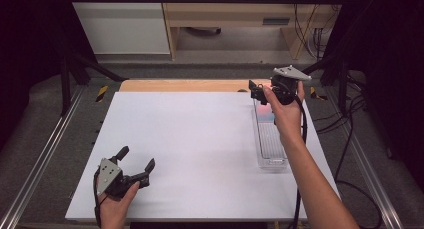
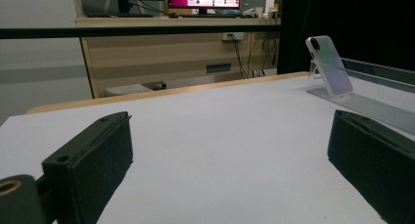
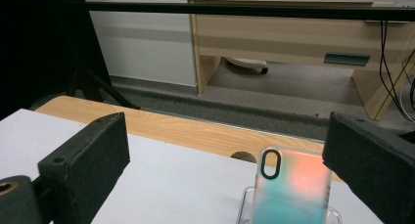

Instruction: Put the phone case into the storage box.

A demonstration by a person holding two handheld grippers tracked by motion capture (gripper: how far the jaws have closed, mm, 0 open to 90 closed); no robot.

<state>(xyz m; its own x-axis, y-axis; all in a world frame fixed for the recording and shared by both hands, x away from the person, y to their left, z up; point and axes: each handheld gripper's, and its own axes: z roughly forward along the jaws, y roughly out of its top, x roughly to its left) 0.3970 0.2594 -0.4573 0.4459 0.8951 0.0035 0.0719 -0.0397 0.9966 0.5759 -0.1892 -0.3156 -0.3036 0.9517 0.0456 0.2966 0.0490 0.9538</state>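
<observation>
Reaching with my right gripper at two o'clock on the white table, I hold its jaws wide open with nothing in them. The phone case sits just below them, leaning upright on a clear stand. It looks light, thin and slippery, so I should pinch its two long side edges. My left gripper rests open and empty at seven o'clock. Lots of bare table lies between.
</observation>
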